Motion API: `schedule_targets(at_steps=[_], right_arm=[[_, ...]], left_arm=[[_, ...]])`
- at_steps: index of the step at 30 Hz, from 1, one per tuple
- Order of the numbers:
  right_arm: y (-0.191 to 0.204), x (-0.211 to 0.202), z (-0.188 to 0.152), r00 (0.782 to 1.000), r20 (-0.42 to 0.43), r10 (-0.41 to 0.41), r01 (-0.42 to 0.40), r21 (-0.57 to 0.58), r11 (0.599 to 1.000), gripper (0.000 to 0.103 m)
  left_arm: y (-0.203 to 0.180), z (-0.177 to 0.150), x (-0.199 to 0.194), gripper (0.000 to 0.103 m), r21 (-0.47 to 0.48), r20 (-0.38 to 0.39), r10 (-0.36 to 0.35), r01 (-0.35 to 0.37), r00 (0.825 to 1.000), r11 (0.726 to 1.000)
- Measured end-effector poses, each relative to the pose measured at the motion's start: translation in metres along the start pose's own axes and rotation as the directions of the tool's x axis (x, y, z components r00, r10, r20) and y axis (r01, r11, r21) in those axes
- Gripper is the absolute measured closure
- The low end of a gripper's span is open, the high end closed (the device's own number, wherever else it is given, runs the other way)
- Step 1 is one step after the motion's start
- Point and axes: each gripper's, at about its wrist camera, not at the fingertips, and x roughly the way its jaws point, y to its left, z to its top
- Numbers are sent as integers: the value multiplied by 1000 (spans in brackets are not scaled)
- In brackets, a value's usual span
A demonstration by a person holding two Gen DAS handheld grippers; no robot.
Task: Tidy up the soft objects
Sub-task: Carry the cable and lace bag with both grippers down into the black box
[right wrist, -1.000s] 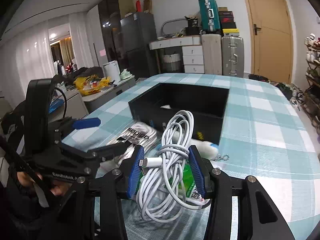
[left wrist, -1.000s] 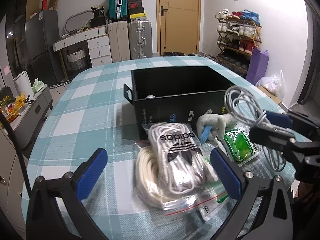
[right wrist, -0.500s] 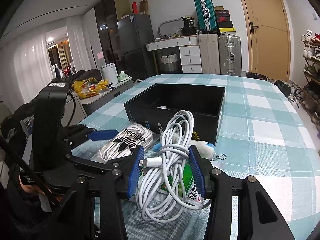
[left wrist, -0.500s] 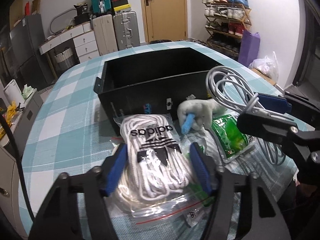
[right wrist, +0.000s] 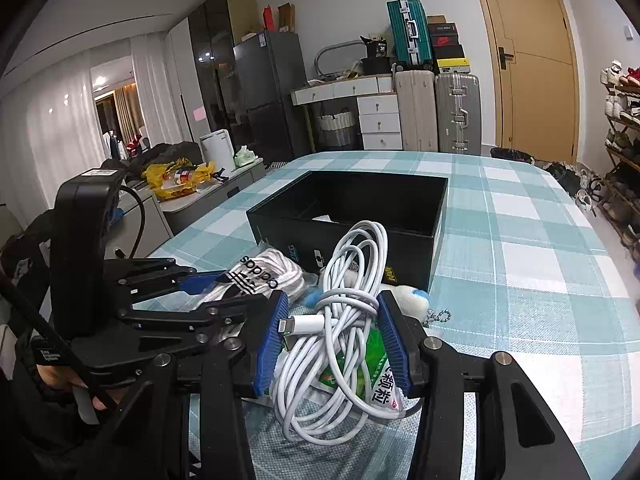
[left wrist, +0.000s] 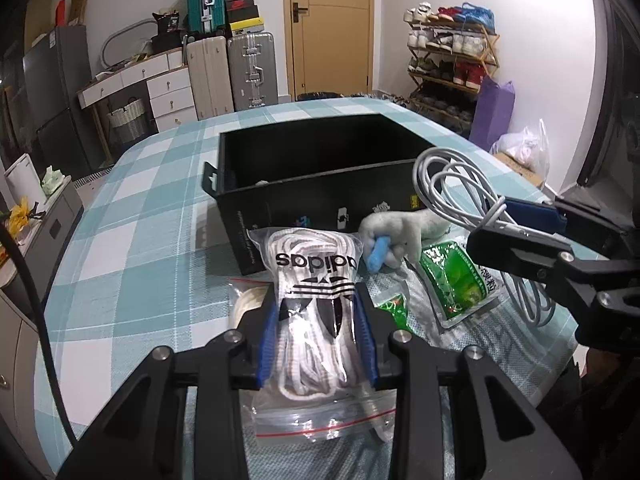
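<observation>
Since a second ago, the left hand-held gripper (left wrist: 318,344) has been closed onto the bag of shoelaces (left wrist: 314,300) on the table (left wrist: 132,264), right by the black box (left wrist: 320,176). The white cable (right wrist: 340,320) is kept clamped in the right hand-held gripper (right wrist: 332,338).

The open box (left wrist: 320,168) is set on the bench (left wrist: 132,248). Just before its near wall the bag of laces (left wrist: 316,300) is laid, over a zip bag (left wrist: 320,420). To the right of the laces the plush toy (left wrist: 394,236) is found, with the snack packet (left wrist: 456,280) before it and the coiled cable (left wrist: 460,188) further right.
</observation>
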Motion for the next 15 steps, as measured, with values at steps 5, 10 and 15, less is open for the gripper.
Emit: schedule_targets(at_steps=[5, 10, 15], right_arm=[[2, -5, 2, 1000, 23, 10, -10, 1, 1000, 57], [3, -11, 6, 999, 46, 22, -22, 1, 1000, 57], [2, -17, 16, 997, 71, 34, -35, 3, 999, 57]], left_arm=[[10, 4, -16, 70, -40, 44, -23, 25, 999, 999], [16, 12, -31, 70, -58, 90, -35, 41, 995, 998], [22, 24, -42, 70, -71, 129, -46, 56, 991, 996]])
